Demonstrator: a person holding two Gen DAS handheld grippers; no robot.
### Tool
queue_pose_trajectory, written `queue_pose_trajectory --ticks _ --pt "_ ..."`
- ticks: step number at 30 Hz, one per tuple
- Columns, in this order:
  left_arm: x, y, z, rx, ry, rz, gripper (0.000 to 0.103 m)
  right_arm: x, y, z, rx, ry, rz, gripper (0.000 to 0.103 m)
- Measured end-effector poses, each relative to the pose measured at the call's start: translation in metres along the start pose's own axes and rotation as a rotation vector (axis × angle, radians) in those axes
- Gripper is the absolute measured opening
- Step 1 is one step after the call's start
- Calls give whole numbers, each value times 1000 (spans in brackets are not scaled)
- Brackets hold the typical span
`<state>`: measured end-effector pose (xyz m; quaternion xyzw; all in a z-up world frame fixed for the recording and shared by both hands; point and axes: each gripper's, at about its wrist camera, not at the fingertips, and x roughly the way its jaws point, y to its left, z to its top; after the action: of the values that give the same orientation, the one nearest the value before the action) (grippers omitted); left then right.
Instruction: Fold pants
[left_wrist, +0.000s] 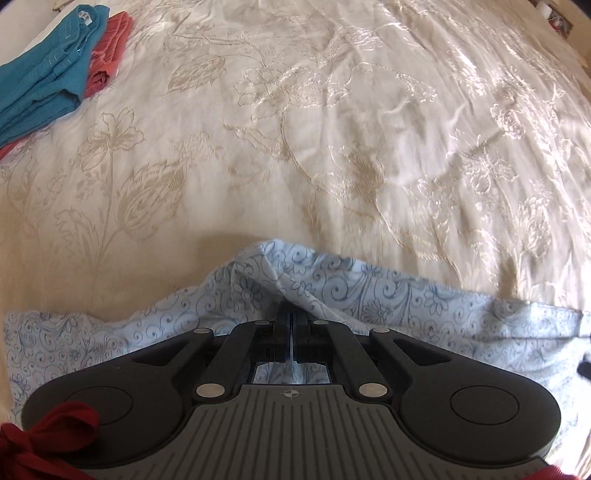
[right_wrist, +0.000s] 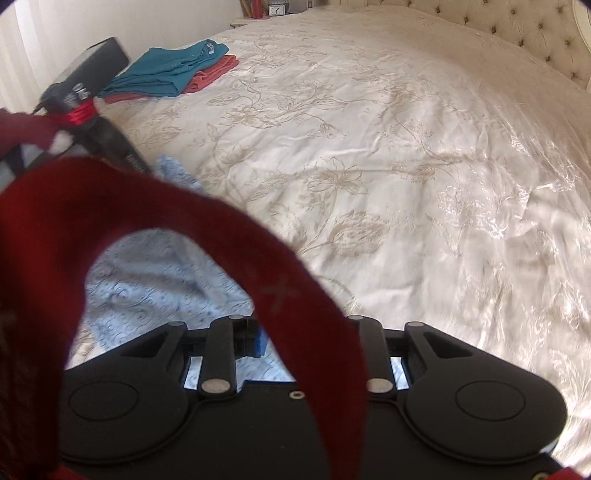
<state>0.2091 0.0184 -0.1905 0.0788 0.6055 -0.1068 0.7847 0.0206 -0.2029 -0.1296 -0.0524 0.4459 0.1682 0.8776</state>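
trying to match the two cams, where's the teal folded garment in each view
Left wrist: teal garment in the upper left corner, lying over the coral one.
Right wrist: teal garment upper left of centre.
Shared landmark: light blue patterned pants low in both.

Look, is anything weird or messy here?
Yes. A dark red strip of cloth dangles right in front of the right wrist camera, hiding much of the right gripper. The light blue patterned pants lie bunched on the bedspread.
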Motion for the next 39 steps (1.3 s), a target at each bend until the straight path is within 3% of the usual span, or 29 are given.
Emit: queue_pose_trajectory --ticks 6,10,13,19,20,27,32,39 --pt "10 5 21 -37 7 -12 2 13 30 -13 42 49 111 37" --pt "8 5 20 -42 8 -14 2 35 30 -8 102 46 139 37" --pt "7 6 14 -37 9 -12 2 46 13 -1 158 32 100 38" --pt "-4 10 8 -46 -10 -7 2 57 -33 8 307 31 -66 39" --pt "-9 11 6 -47 -23 -10 2 53 -34 10 307 29 -79 46" --pt "-14 12 -4 -59 -26 -43 2 50 8 34 189 -38 65 46" --pt "-6 10 9 -24 -48 -48 2 77 48 59 106 -54 183 46" --pt "1 32 29 -144 -55 -55 2 133 62 90 44 2 220 46"
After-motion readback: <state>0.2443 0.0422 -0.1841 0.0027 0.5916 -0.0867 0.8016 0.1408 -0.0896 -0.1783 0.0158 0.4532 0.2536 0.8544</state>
